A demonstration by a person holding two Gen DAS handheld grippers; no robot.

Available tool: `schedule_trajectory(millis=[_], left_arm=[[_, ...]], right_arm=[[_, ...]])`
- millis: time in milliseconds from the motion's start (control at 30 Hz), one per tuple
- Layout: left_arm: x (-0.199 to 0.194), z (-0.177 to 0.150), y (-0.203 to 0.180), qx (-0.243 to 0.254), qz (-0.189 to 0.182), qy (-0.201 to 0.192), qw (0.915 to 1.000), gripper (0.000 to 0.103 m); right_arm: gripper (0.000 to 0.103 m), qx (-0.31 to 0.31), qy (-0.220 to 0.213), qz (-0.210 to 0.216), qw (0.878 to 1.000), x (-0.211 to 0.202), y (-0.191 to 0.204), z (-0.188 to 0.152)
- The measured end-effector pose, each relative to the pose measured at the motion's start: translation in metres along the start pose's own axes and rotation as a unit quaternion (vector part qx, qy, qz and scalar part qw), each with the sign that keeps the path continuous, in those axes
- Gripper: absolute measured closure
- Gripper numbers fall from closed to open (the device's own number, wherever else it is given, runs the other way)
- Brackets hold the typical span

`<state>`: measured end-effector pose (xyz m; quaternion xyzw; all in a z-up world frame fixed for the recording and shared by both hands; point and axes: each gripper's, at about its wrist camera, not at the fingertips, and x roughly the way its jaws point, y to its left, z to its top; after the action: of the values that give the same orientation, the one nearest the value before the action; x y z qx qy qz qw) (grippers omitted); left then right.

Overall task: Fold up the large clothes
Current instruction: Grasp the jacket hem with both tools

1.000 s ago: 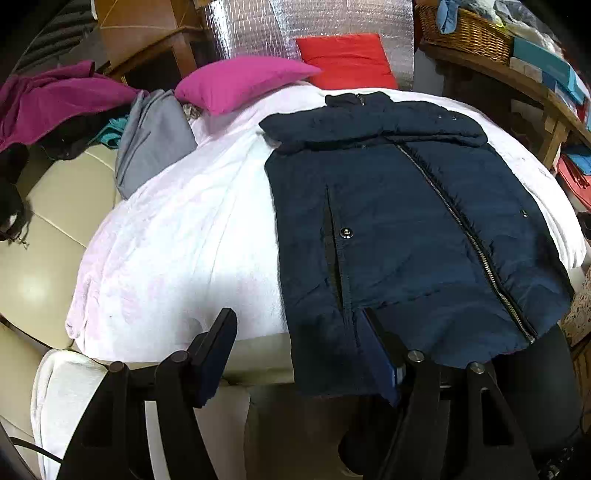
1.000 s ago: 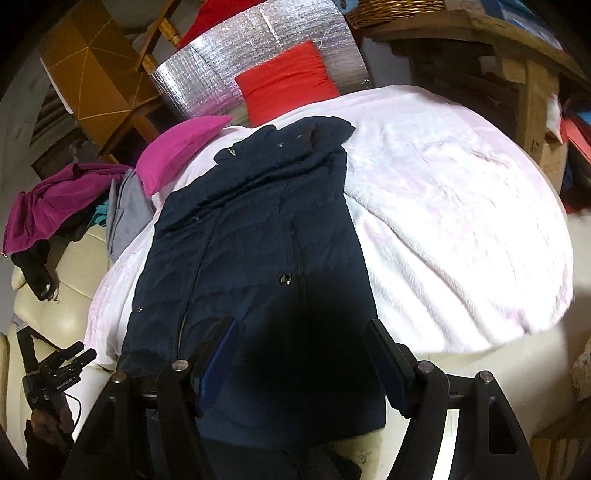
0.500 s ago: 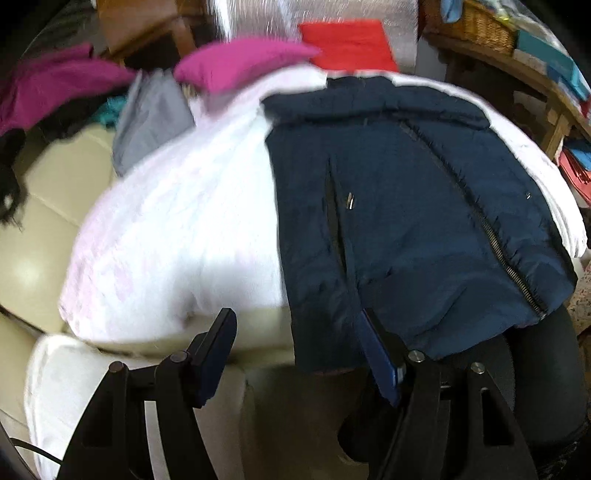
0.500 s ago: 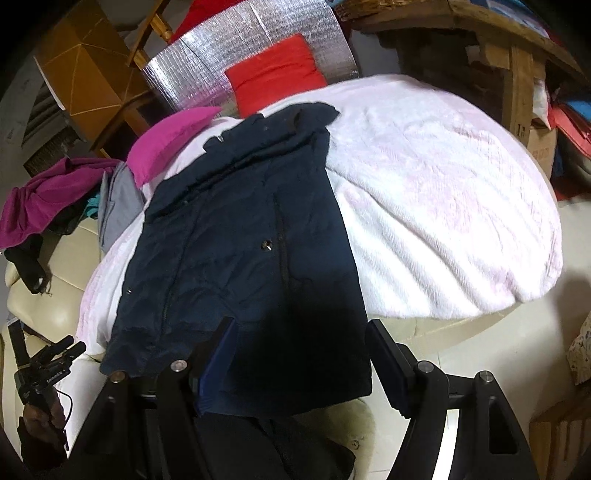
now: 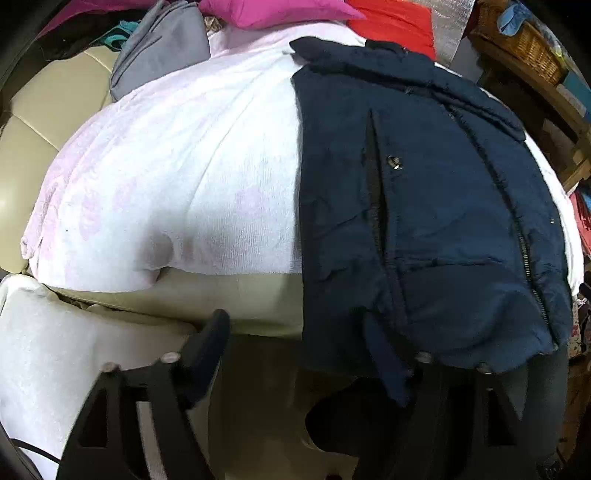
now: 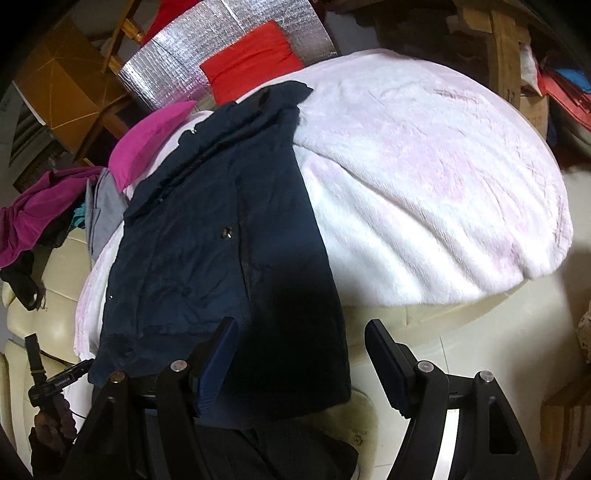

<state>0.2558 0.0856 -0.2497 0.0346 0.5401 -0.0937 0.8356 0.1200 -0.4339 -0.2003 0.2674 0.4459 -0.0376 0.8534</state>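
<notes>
Navy jacket (image 5: pixel 424 206) lies flat on a white blanket (image 5: pixel 177 177); a wicker basket (image 5: pixel 517 44) (far right) holds cloth. Left tool (image 5: pixel 295 354) has just been widening, its jaws straddling the hem's corner; right tool (image 6: pixel 299 365) is spread likewise.

Straight ahead of the left gripper lies a dark navy jacket (image 5: pixel 424 206) with a black zipper line and a small silver snap. To the left of it spreads a white blanket (image 5: pixel 177 177) faintly printed with pale pink blotches. Beneath it shows a cream sofa (image 5: pixel 33 122). Beyond the blanket sit a magenta pillow (image 5: pixel 273 13), a red pillow (image 5: pixel 391 24) and a grey garment (image 5: pixel 162 48). Far ahead of the right gripper stands a shiny silver quilted sheet (image 6: pixel 221 44).
</notes>
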Motion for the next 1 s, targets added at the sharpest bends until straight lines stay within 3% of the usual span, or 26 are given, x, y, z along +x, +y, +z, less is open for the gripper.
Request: schedule_trajectory(millis=[367, 500, 533, 567, 600, 633, 667, 700, 767, 800, 833, 900, 933, 1000], left_arm=[[0.017, 0.003, 0.0, -0.012, -0.006, 0.005, 0.9999, 0.023], [0.027, 0.004, 0.007, -0.025, -0.041, 0.017, 0.9987, 0.023], [0.028, 0.004, 0.009, -0.029, -0.053, 0.015, 0.9981, 0.023], [0.028, 0.003, 0.011, -0.035, -0.068, 0.01, 0.997, 0.025], [0.028, 0.003, 0.014, -0.04, -0.082, 0.007, 0.9958, 0.032], [0.028, 0.003, 0.016, -0.043, -0.101, 0.006, 0.994, 0.05], [0.029, 0.004, 0.018, -0.047, -0.121, 0.007, 0.9915, 0.057], [0.03, 0.004, 0.02, -0.054, -0.143, 0.009, 0.9882, 0.062], [0.031, 0.004, 0.021, -0.057, -0.144, 0.007, 0.9879, 0.061], [0.034, 0.004, 0.022, -0.058, -0.145, 0.008, 0.9877, 0.056], [0.037, 0.003, 0.023, -0.062, -0.145, 0.013, 0.9874, 0.045], [0.046, 0.006, 0.031, -0.084, -0.15, 0.028, 0.9848, 0.037], [0.051, 0.007, 0.035, -0.098, -0.17, 0.038, 0.9798, 0.037], [0.058, 0.008, 0.04, -0.121, -0.2, 0.054, 0.9707, 0.039]], right_arm=[[0.029, 0.008, 0.047, 0.0, 0.999, 0.048, -0.004, -0.007], [0.03, 0.013, 0.062, 0.019, 0.998, 0.06, 0.001, -0.008], [0.04, 0.007, 0.061, 0.026, 0.998, 0.059, 0.004, -0.007], [0.058, -0.003, 0.06, 0.039, 0.997, 0.056, 0.009, -0.007], [0.066, -0.015, 0.054, 0.039, 0.998, 0.052, 0.014, -0.006], [0.072, -0.026, 0.046, 0.035, 0.998, 0.047, 0.018, -0.005], [0.076, -0.034, 0.039, 0.036, 0.998, 0.042, 0.021, -0.004], [0.076, -0.04, 0.032, 0.045, 0.998, 0.037, 0.022, -0.002], [0.076, -0.038, 0.034, 0.045, 0.998, 0.036, 0.019, 0.0], [0.076, -0.031, 0.039, 0.039, 0.998, 0.039, 0.015, -0.001], [0.073, -0.014, 0.05, 0.035, 0.998, 0.045, 0.009, -0.001], [0.05, 0.018, 0.067, 0.041, 0.997, 0.054, 0.001, -0.003], [0.034, 0.036, 0.07, 0.046, 0.996, 0.059, -0.003, -0.003], [0.032, 0.044, 0.081, 0.065, 0.994, 0.067, -0.002, -0.004]])
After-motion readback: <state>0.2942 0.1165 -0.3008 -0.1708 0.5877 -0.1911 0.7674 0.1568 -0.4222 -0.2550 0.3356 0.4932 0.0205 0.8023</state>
